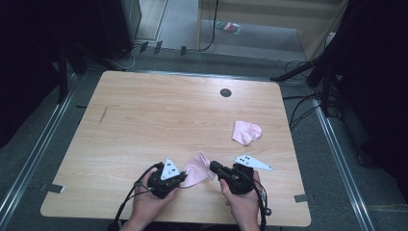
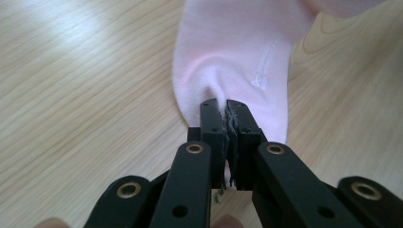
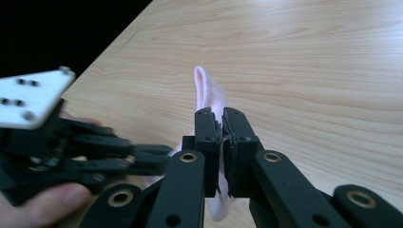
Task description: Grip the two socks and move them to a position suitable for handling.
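A pink sock (image 1: 196, 171) lies near the table's front edge, pinched between both grippers. My left gripper (image 1: 183, 177) is shut on its left end; in the left gripper view the jaws (image 2: 222, 107) are clamped on a fold of the sock (image 2: 233, 57). My right gripper (image 1: 212, 167) is shut on the other end, and the right gripper view has fabric squeezed between its jaws (image 3: 217, 114), with the sock (image 3: 205, 85) rising behind them. The left gripper (image 3: 159, 153) also reaches in from the left there. A second pink sock (image 1: 246, 132) lies crumpled farther back to the right.
The wooden table (image 1: 159, 110) has a small dark round hole (image 1: 225, 92) near its far edge. Cables and dark stands (image 1: 308, 72) surround the table on the floor. Both hands rest at the front edge.
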Tool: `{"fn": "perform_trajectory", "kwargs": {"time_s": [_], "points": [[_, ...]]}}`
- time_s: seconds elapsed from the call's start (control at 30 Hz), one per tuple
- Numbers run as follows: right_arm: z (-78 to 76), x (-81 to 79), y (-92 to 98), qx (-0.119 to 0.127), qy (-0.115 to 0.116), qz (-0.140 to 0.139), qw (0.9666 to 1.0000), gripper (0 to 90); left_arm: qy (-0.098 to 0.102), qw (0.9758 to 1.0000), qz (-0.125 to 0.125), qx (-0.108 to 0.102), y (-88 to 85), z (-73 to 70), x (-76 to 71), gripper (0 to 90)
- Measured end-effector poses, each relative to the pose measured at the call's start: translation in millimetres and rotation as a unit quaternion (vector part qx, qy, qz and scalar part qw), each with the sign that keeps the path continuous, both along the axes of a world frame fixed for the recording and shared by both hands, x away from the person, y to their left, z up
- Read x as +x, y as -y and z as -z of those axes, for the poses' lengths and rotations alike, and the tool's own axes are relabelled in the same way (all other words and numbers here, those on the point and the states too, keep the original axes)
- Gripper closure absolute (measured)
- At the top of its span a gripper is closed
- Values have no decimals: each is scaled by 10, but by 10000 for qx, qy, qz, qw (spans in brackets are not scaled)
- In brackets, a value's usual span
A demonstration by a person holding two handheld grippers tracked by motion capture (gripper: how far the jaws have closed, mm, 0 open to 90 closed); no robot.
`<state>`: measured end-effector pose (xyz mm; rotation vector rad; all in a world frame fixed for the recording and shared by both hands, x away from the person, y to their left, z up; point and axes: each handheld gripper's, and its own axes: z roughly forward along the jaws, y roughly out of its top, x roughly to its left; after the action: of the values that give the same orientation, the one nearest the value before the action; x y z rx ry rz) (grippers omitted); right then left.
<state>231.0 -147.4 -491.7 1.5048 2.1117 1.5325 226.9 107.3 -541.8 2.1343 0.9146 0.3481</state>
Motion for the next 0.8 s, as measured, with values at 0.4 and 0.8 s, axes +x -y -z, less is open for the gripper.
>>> {"fn": "perform_trajectory", "kwargs": {"time_s": [0.4, 0.8], "points": [[365, -33, 278, 308, -1066, 80, 9938, 883, -152, 9982, 551, 199, -628, -99, -50, 890], [341, -113, 149, -230, -345, 100, 9991, 698, -65, 9977, 490, -473, -627, -96, -91, 704]]}}
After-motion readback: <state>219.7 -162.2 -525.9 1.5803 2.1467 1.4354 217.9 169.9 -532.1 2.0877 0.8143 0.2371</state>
